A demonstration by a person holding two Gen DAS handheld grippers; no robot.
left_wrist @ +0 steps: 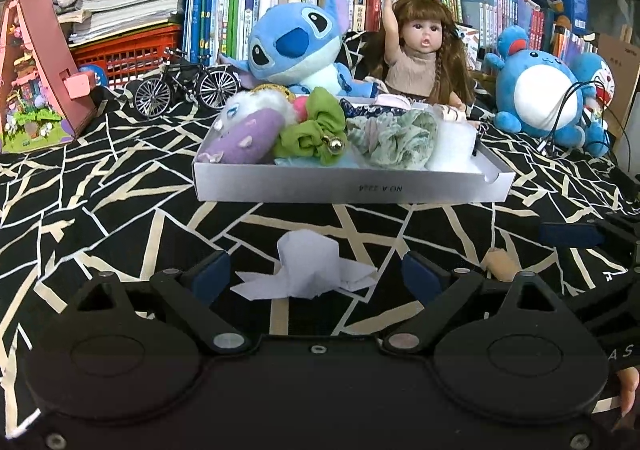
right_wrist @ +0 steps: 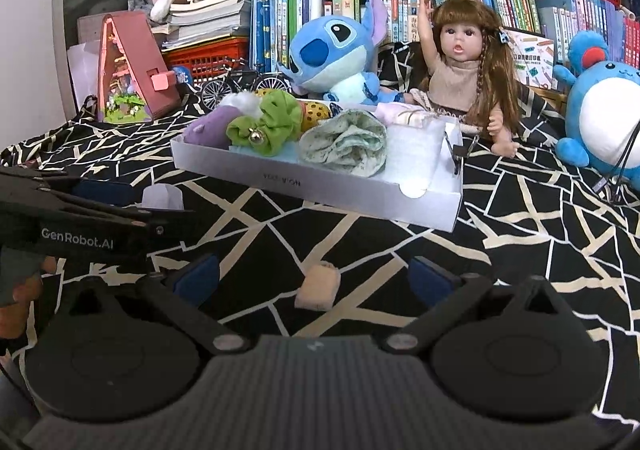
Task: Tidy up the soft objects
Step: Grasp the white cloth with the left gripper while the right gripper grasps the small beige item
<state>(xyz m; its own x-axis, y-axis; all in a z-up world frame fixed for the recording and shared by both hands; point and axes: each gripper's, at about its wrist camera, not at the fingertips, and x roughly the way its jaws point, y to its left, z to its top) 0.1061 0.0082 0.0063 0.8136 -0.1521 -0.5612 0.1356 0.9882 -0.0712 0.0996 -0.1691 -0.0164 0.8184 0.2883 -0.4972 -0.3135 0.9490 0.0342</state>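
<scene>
Pointing both claws down at the black-and-cream cloth [left_wrist: 120, 186], we hold each one over its own loose item. Our left claw [left_wrist: 316, 274] stands wide open, its blue fingers [left_wrist: 212, 270] on either side of a crumpled white tissue [left_wrist: 308, 270] without touching it. Our right claw [right_wrist: 316, 278] is open just as wide around a small beige sponge [right_wrist: 318, 288], again with a gap on both sides. In the right view the left claw sits just to the left of ours, near but apart.

Between the claws and the tray [left_wrist: 352, 186] runs a bare strip of cloth, and more free cloth lies to the tray's left and right. The tray's near wall faces us, with a notch at its right corner. Behind it the room closes off: a blue plush [left_wrist: 296, 46] and a doll [left_wrist: 420, 54] sit just behind the far rim, a toy bicycle [left_wrist: 188, 86] and a pink dollhouse [left_wrist: 36, 78] stand to the left, a round blue plush [left_wrist: 540, 90] with cables to the right, and books [left_wrist: 224, 2] line the back.

Inside the tray, from left to right, lie a purple plush [left_wrist: 244, 134], a green scrunchie [left_wrist: 316, 130] with a small bell, a pale floral scrunchie [left_wrist: 392, 138] and a white pad [left_wrist: 452, 146]; more soft pieces behind them we cannot make out.
</scene>
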